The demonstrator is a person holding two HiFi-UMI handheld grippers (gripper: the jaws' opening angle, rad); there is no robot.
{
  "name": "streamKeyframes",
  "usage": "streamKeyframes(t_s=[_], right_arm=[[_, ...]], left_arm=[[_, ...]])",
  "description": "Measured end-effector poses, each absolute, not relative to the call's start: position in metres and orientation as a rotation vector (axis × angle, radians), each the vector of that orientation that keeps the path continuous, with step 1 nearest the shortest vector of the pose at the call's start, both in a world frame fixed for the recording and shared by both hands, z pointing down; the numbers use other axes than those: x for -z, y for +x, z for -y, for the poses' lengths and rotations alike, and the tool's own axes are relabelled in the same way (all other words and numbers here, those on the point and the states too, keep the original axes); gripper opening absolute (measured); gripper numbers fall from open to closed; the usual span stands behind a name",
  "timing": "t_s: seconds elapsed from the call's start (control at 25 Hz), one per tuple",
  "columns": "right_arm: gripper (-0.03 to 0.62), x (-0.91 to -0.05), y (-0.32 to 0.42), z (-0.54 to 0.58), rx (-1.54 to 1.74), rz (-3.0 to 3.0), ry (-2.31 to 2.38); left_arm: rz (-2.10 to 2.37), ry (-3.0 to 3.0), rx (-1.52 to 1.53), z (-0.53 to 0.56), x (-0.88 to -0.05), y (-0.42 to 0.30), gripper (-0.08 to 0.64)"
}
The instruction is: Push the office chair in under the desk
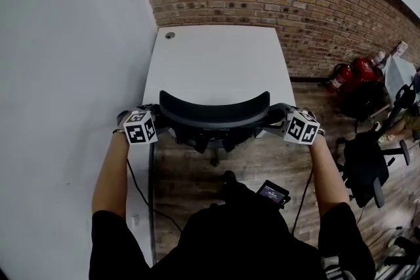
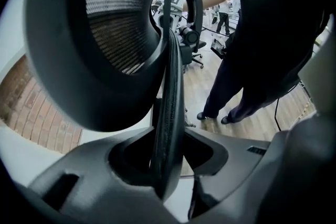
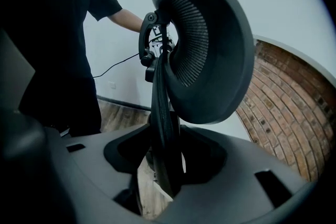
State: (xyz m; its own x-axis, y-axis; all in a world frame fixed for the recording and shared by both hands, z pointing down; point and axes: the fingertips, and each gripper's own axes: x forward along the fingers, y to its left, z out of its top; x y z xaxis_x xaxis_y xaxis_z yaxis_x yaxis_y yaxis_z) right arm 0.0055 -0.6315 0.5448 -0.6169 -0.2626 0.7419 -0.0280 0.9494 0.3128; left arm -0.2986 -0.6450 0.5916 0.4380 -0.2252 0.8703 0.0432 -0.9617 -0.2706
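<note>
At the near edge of the white rectangular desk (image 1: pixel 216 62), the black mesh-backed office chair (image 1: pixel 214 116) hides most of its seat beneath its backrest. Left tongs (image 1: pixel 155 119) and right tongs (image 1: pixel 281 119) each clench the backrest rim.

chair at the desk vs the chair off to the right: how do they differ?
Place: the office chair stands at the white desk; the spare chair stands apart on the wood floor at right. Hold: the left gripper and right gripper are both shut on the office chair's backrest edges; no gripper is on the spare chair. Both are dark.
</note>
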Motion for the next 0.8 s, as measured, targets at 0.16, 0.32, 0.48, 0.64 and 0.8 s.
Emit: streamKeyframes(t_s=[0.16,0.32,0.48,0.64,0.8], right_arm=[[0.149,-0.515,0.011,0.623,0.328,2.292,0.305],[0.141,-0.481,0.01,0.606,0.306,2.403,0.4],[0.127,-0.442,0.003,0.585,0.288,2.572,0.519],[0.074,-0.407,-0.003,0.563,0.258,2.676,0.736],[0.049,-0.397,-0.006,0.539,0.237,2.698,0.904]], left_arm=[[-0.218,-2.47,1.48,0.641,-0.574,-0.305,0.16],[-0.337,-2.538,1.359,0.635,-0.544,-0.313,0.159],[-0.584,-2.621,1.082,0.632,-0.492,-0.32,0.155],[-0.814,-2.702,0.72,0.61,-0.44,-0.319,0.124],[-1.022,-2.733,0.325,0.579,-0.392,-0.312,0.067]])
